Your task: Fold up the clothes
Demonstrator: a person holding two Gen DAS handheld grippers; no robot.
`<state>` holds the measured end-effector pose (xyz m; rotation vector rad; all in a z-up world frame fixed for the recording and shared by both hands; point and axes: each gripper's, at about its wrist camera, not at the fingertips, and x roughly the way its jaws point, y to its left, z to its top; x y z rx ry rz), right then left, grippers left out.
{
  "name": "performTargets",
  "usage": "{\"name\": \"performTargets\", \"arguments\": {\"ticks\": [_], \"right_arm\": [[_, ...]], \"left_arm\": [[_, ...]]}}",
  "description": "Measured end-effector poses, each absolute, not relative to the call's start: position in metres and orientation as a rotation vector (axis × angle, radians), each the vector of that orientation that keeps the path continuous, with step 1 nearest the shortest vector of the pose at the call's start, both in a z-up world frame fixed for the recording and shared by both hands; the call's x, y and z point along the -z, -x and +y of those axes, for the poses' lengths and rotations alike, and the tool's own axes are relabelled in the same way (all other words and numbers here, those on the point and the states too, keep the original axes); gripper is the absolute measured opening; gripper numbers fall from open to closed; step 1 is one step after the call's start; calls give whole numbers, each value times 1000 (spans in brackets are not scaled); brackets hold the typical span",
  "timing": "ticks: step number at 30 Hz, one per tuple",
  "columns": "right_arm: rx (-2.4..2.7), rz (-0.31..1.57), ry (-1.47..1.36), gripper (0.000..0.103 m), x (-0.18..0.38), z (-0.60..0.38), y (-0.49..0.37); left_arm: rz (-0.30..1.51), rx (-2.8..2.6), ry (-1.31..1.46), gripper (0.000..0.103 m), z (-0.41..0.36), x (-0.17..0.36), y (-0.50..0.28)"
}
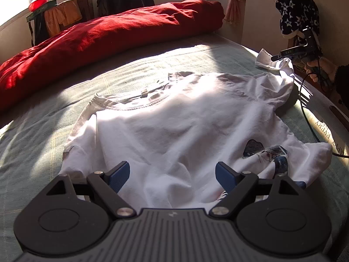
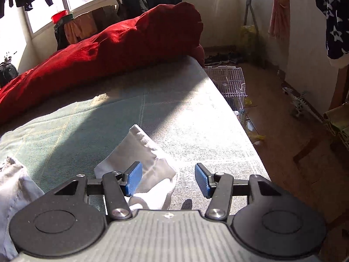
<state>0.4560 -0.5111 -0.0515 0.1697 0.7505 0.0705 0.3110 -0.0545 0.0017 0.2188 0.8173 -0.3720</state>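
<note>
My left gripper [image 1: 172, 175] hangs wide open and empty just above the near hem of the white T-shirt [image 1: 174, 122], spread on the green bedsheet [image 1: 32, 144]. My right gripper [image 2: 168, 180] (also open, holding nothing) hovers over a white sock [image 2: 141, 150] near the bed's right edge.

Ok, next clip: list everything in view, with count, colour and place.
T-shirt: one, white, spread on the bed, printed graphic near its hem.
Sock: one, white, beside the T-shirt near the bed's edge.
Bed: one, green cover.
Duvet: one, red, bunched along the bed's far side.
Cage: one, white wire, on the floor.
Star-print garment: one, dark with white stars, hanging.
Left hand-held gripper: open, above the T-shirt's hem.
Right hand-held gripper: open, above the sock.
</note>
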Motion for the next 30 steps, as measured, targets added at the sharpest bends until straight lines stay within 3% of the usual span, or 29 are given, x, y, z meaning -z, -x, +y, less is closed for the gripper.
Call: {"name": "performTargets", "arguments": {"ticks": [3,4,5,8,26,30], "right_arm": [[-94,761,-128,59,63,-504,-471],[-101,770,-122,51,65,-503,-474],[-113,772,-117,32,66,-499,-474],[-80,751,-120,16,58,-499,-465],[212,703,-294,12,-31,-577,-318],[340,863,-255,25,-2,-579,-306]], "left_arm": [[827,355,-226,86,-54,-1,-312],[828,353,-227,86,-54,-1,-312],[829,353,-227,86,-54,-1,-312],[827,357,-230,86,-54,-2,-311],[726,412,-183,86,-45,-31,-274],[714,418,-174,86,-38,-36,-262]]}}
